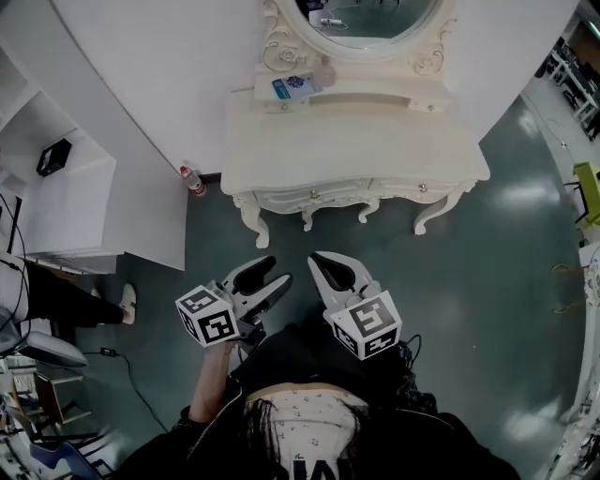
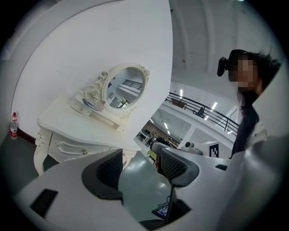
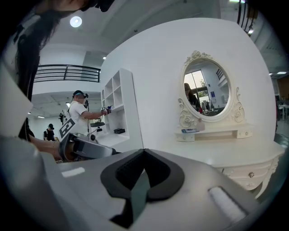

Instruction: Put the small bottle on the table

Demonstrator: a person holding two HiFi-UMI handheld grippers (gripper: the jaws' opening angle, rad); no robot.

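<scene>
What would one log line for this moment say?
left gripper: open, empty | right gripper: shut, empty | small bottle: on floor, left of dressing table | task: small bottle not yet picked up

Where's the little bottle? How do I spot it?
Find the cream dressing table with the oval mirror. On the floor by its left end in the head view, against the white wall, sits the small bottle. It alone has a red cap.
</scene>
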